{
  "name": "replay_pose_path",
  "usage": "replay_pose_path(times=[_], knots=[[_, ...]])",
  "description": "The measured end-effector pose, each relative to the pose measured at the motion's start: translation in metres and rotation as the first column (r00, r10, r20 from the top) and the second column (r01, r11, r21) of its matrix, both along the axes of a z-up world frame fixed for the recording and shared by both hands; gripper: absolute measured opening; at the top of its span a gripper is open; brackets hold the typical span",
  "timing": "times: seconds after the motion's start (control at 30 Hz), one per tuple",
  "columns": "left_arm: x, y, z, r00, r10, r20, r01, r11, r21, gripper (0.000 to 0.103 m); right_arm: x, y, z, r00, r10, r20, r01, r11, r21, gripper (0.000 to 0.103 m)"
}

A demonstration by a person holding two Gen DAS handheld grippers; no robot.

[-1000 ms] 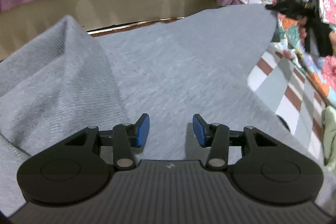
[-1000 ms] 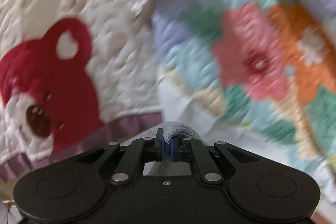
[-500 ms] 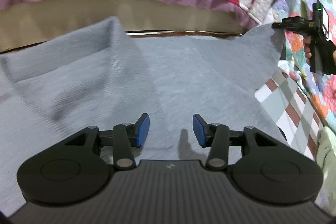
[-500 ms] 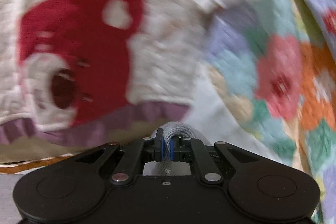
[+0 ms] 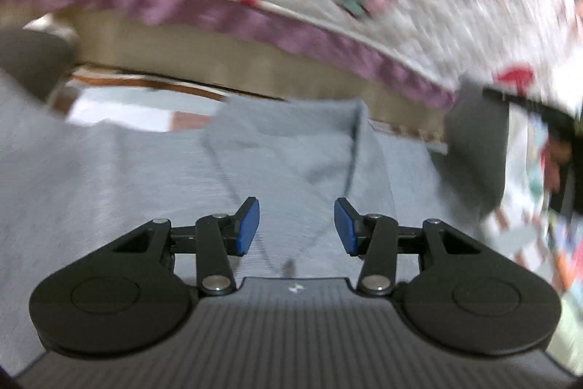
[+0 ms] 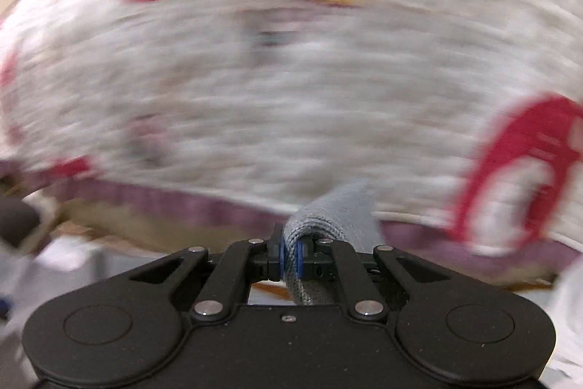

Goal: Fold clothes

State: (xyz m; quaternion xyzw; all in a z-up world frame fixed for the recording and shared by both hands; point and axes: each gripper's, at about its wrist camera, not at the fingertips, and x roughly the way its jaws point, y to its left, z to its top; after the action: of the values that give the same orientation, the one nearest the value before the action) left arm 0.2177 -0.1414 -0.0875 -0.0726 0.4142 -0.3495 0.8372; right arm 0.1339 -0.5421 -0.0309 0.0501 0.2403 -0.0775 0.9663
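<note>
A grey knit garment [image 5: 120, 177] lies spread out below my left gripper [image 5: 297, 225], with a folded flap [image 5: 291, 148] just ahead of the blue pads. The left gripper is open and empty, low over the cloth. My right gripper [image 6: 289, 256] is shut on a bunched grey edge of the garment [image 6: 328, 210] and holds it up. In the left wrist view the right gripper [image 5: 546, 119] shows blurred at the far right, beside a lifted grey part [image 5: 477, 148] of the garment.
A white quilt with red bear prints and a purple ruffle [image 5: 291, 35] hangs along the far side and fills the right wrist view [image 6: 291, 79]. A plaid sheet [image 5: 120, 108] shows under the garment. Floral bedding [image 5: 539, 206] lies at the right.
The right gripper has swung left with the grey edge, away from the floral bedding toward the bear quilt. A flap now lies folded over the garment. The left gripper's view has shifted; both views are blurred.
</note>
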Motion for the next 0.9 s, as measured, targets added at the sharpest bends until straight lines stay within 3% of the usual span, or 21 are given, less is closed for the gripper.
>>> replay_pose_path(times=[0.07, 0.13, 0.2, 0.23, 0.27, 0.3, 0.37, 0.47, 0.6, 0.63, 0.73, 0.83, 0.9], knots=[[0.004, 0.024, -0.009, 0.997, 0.058, -0.056, -0.063, 0.994, -0.084, 0.044, 0.009, 0.046, 0.002, 0.993, 0.12, 0.001, -0.12, 0.993, -0.001, 0.009], [0.01, 0.04, -0.026, 0.986, 0.095, -0.137, -0.117, 0.98, -0.16, 0.044, 0.019, 0.097, -0.006, 0.953, 0.299, -0.04, -0.299, 0.954, 0.019, 0.01], [0.014, 0.045, -0.039, 0.978, 0.11, -0.174, -0.14, 0.975, -0.17, 0.044, 0.028, 0.148, -0.03, 0.858, 0.482, -0.177, -0.489, 0.872, 0.004, 0.01], [0.014, 0.043, -0.041, 0.981, 0.1, -0.167, -0.128, 0.978, -0.165, 0.044, 0.028, 0.171, -0.045, 0.805, 0.528, -0.272, -0.559, 0.828, -0.047, 0.01], [0.014, 0.04, -0.044, 0.983, 0.09, -0.159, -0.116, 0.98, -0.16, 0.044, 0.022, 0.186, -0.057, 0.773, 0.543, -0.327, -0.6, 0.794, -0.099, 0.011], [0.014, 0.038, -0.046, 0.985, 0.08, -0.152, -0.103, 0.982, -0.157, 0.044, 0.014, 0.192, -0.066, 0.758, 0.549, -0.353, -0.622, 0.771, -0.136, 0.016], [0.011, 0.033, -0.046, 0.989, 0.049, -0.142, -0.073, 0.983, -0.171, 0.046, -0.006, 0.188, -0.086, 0.756, 0.522, -0.395, -0.624, 0.757, -0.195, 0.042], [0.001, 0.013, -0.042, 0.997, -0.017, -0.069, 0.008, 0.993, -0.119, 0.048, -0.03, 0.155, -0.115, 0.784, 0.371, -0.498, -0.547, 0.792, -0.27, 0.043], [-0.024, -0.027, -0.041, 0.988, -0.132, 0.085, 0.129, 0.991, 0.04, 0.048, -0.069, 0.113, -0.134, 0.746, 0.23, -0.625, -0.553, 0.736, -0.39, 0.048], [-0.028, -0.036, -0.043, 0.984, -0.158, 0.085, 0.154, 0.987, 0.044, 0.049, -0.075, 0.101, -0.135, 0.744, 0.179, -0.644, -0.527, 0.75, -0.4, 0.048], [-0.038, -0.066, -0.048, 0.974, -0.203, 0.097, 0.198, 0.978, 0.058, 0.053, -0.084, 0.067, -0.132, 0.779, 0.048, -0.625, -0.371, 0.839, -0.399, 0.048], [-0.048, -0.106, -0.059, 0.96, -0.215, 0.181, 0.176, 0.961, 0.212, 0.057, -0.09, 0.04, -0.13, 0.818, -0.042, -0.574, -0.199, 0.915, -0.35, 0.049], [-0.049, -0.121, -0.065, 0.951, -0.225, 0.211, 0.162, 0.947, 0.279, 0.057, -0.088, 0.036, -0.128, 0.847, -0.045, -0.529, -0.123, 0.953, -0.278, 0.049]])
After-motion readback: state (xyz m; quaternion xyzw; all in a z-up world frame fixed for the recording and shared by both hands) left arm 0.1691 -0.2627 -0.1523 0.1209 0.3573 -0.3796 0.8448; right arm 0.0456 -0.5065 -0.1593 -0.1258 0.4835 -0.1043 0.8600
